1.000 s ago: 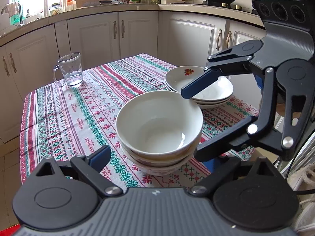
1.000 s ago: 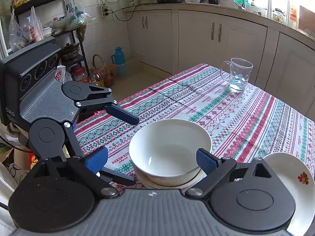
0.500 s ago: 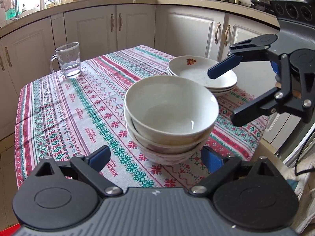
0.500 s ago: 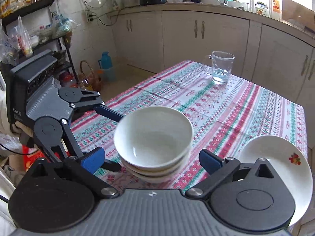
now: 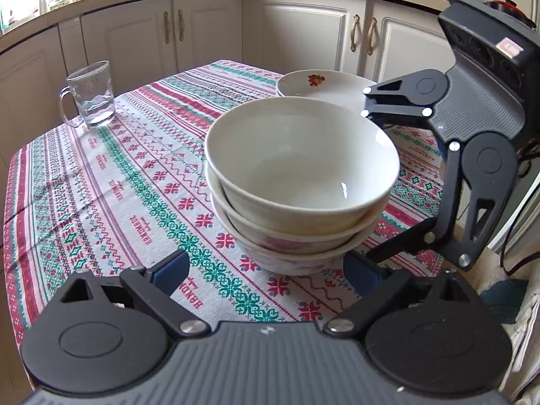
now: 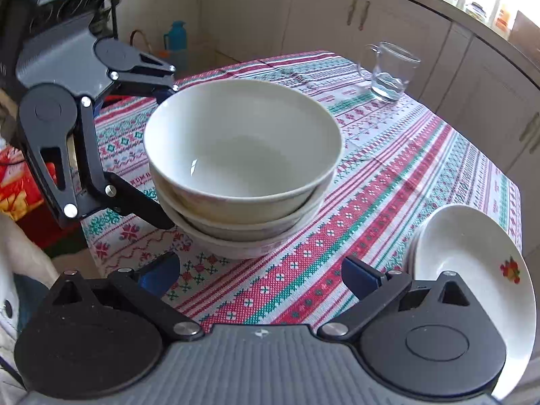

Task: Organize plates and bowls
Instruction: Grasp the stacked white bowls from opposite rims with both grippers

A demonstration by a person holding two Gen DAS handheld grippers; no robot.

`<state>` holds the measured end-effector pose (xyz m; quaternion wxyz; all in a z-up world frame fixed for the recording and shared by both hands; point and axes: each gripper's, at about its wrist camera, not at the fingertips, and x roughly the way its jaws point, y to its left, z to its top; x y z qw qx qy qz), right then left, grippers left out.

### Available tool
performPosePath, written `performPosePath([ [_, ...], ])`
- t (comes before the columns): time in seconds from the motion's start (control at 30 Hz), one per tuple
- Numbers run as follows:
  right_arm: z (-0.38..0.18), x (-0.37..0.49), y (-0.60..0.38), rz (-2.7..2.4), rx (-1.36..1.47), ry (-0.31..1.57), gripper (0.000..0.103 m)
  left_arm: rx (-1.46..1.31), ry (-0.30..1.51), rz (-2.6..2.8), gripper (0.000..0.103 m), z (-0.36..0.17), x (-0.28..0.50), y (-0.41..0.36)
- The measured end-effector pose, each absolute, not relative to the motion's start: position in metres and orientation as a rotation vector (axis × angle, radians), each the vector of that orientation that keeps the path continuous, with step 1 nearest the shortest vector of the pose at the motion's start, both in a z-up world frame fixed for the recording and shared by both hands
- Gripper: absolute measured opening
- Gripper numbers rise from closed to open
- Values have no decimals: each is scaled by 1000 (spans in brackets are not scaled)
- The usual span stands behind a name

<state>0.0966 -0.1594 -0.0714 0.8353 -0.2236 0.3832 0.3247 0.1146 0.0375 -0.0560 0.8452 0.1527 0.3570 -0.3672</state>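
With both hand-held grippers [image 5: 265, 271] [image 6: 261, 275] open, bowl stack [image 5: 300, 182] just ahead between them: close in level, squeeze lowest bowl evenly, avoid plates [image 6: 472, 260] beside right one.

Cream bowls [image 5: 300, 168] and a white, red-flowered plate [image 6: 472, 256] sit on a red-green-white patterned tablecloth [image 5: 118, 185].

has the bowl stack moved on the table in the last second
Cannot tell: both cameras closed in, but the bowl stack sits similarly relative to the plates and glass mug.
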Motion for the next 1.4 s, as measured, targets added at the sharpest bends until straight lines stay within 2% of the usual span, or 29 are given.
performPosePath([
  [0.43, -65, 110, -152, 843, -501, 765, 102, 447, 716, -983, 94, -53, 132, 35],
  [0.97, -63, 133, -153, 986, -493, 825, 90, 466, 746, -1172, 85, -53, 154, 35],
  [1.4, -63, 140, -152, 1013, -497, 859, 90, 490, 765, -1215, 85, -52, 162, 33],
])
